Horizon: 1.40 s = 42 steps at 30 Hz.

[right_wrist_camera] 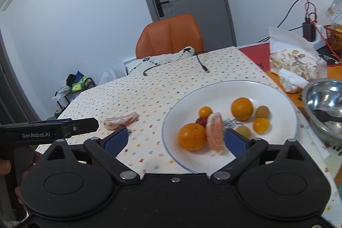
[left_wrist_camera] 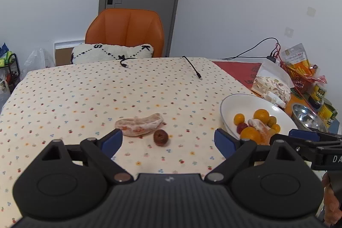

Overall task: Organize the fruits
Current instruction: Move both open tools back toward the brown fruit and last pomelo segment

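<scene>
Left hand-held gripper [left_wrist_camera: 168, 139]: jaws spread, nothing between the pads; aimed at the loose fruit on the desk [left_wrist_camera: 64, 99].
Right hand-held gripper [right_wrist_camera: 176, 140]: jaws spread above the white plate [right_wrist_camera: 277, 95], nothing pinched.
Peeled citrus segment [left_wrist_camera: 139, 124]: lying on the desk; judged soft, moist and easily crushed, best taken lightly across its thick middle.
Dried red date [left_wrist_camera: 160, 137]: just beside the segment; judged light and firm, though liable to roll.

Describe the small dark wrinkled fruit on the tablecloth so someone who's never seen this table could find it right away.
Start at the dotted tablecloth, left of the white plate of fruit. A peeled pinkish citrus segment lies on the cloth; the dried fruit sits beside its near right end. It is the only small, round, dark brown, wrinkled thing there.
</scene>
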{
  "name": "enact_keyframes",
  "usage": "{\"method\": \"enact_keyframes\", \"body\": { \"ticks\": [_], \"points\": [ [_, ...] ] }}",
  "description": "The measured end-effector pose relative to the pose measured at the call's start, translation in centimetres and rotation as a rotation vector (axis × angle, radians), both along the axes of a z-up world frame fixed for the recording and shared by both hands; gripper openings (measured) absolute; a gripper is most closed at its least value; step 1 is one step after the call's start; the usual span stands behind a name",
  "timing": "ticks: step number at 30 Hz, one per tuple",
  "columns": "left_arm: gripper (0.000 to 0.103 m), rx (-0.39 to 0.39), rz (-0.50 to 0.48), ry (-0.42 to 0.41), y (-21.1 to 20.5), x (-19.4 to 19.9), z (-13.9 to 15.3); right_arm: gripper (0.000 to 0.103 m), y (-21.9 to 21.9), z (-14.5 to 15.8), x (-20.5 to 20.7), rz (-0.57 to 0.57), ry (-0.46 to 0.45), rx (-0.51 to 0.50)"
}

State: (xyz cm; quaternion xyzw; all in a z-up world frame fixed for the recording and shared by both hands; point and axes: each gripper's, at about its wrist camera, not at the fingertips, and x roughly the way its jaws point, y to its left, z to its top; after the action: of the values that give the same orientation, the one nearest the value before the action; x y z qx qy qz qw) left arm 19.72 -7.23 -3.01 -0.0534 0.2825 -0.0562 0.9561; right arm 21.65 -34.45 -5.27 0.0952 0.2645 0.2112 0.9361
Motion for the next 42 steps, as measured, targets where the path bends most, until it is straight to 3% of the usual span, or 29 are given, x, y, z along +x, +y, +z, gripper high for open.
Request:
{"method": "enact_keyframes", "body": {
  "ticks": [29, 42],
  "points": [
    [0.092, -0.022, 0.086, 0.05, 6.0, -0.5, -1.3, 0.096, 7.8, -0.2, 1.4, 0.144, 0.004, -0.021],
    [0.092, -0.036, 0.119, 0.065, 7.9, 0.3, -2.1, 0.086, 10.6, -1.0, 2.9, 0.19, 0.026, -0.046]
  ]
}}
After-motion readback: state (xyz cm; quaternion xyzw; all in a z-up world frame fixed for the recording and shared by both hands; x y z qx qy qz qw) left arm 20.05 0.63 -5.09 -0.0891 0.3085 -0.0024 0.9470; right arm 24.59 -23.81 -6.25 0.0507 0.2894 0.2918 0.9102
